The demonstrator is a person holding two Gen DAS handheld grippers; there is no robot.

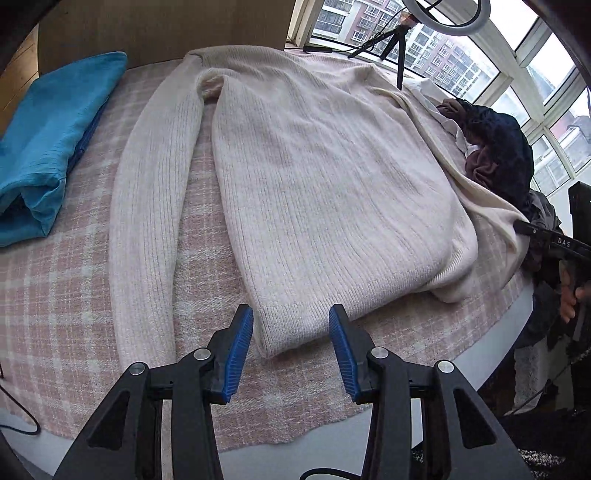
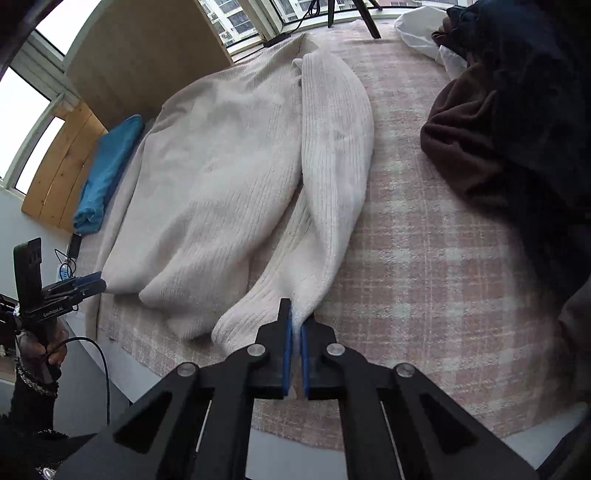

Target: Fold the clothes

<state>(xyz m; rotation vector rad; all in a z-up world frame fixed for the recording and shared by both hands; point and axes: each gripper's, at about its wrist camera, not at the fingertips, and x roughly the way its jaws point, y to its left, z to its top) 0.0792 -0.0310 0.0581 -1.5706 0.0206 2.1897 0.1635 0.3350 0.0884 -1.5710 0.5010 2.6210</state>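
The cream ribbed sweater (image 1: 325, 184) lies flat on the pink plaid cloth (image 1: 55, 314) that covers the table, its hem toward me and its neckline toward the window. One sleeve (image 1: 147, 221) runs long and straight down the side nearer the blue folded garment (image 1: 48, 147); the other sleeve (image 2: 332, 177) lies along the opposite edge of the body, its cuff end reaching me. My right gripper (image 2: 294, 332) is clenched on that cuff, the blue pads (image 2: 285, 354) pressed together with a thin strip of the cream knit pinched between them, low over the cloth near the table's front edge. My left gripper (image 1: 291, 332) is released, its two blue pads (image 1: 240, 354) standing apart on either side of the hem's corner, with the knit lying between them but not squeezed; I cannot tell whether the pads touch the fabric. In the right wrist view I see my left hand (image 2: 51, 354) wrapped round the handle of that gripper, a dark sleeve and a cable below it. Beyond the sweater, a heap of dark clothes (image 2: 517, 129), brown and navy, sits at the far side of the cloth with something white (image 2: 417, 29) behind it. A small tripod (image 1: 395, 44) stands on the sill under the windows.
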